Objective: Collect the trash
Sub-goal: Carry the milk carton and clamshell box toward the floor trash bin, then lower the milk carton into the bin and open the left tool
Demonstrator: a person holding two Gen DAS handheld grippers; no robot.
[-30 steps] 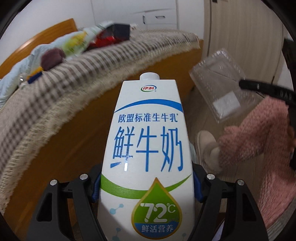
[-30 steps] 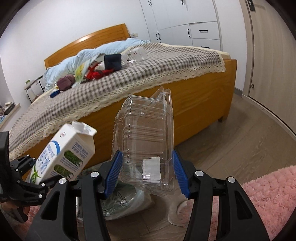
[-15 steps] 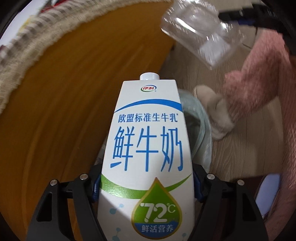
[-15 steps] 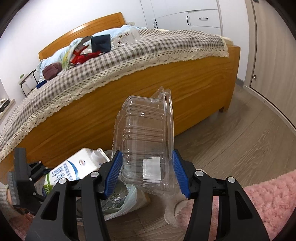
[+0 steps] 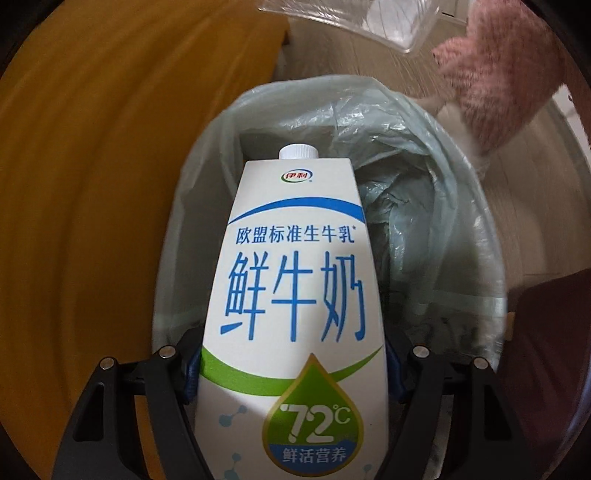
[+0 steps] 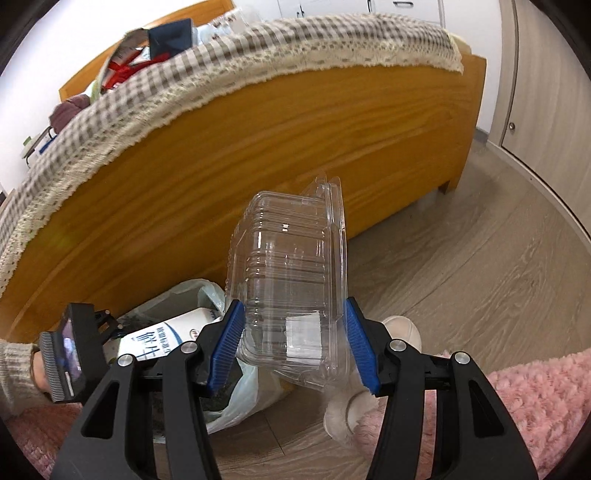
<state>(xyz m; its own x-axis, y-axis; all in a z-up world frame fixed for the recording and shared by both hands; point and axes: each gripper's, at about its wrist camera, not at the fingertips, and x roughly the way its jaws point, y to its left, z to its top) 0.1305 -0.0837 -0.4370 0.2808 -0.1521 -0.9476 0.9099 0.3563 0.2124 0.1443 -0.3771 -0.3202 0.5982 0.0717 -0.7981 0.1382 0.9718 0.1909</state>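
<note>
My left gripper [image 5: 293, 363] is shut on a white milk carton [image 5: 295, 295] with blue lettering and a white cap. It points the carton down into the mouth of a bin lined with a pale green bag [image 5: 436, 206]. My right gripper [image 6: 293, 343] is shut on a clear plastic clamshell box [image 6: 291, 280], held above the floor just right of the bin bag [image 6: 236, 398]. The right wrist view also shows the carton [image 6: 162, 336] at the bin mouth. The clamshell's edge [image 5: 369, 22] shows at the top of the left wrist view.
A wooden bed side [image 6: 258, 155] with a checked cover [image 6: 221, 66] stands right behind the bin. Clutter [image 6: 147, 55] lies on the bed. A person's pink fuzzy trouser leg [image 6: 535, 406] and pale slipper [image 6: 402, 332] are right of the bin on wood floor [image 6: 480, 277].
My left gripper has dropped and tipped downward, bringing the carton from bed height to the bin's mouth. My right gripper has lowered with the clamshell towards the bin.
</note>
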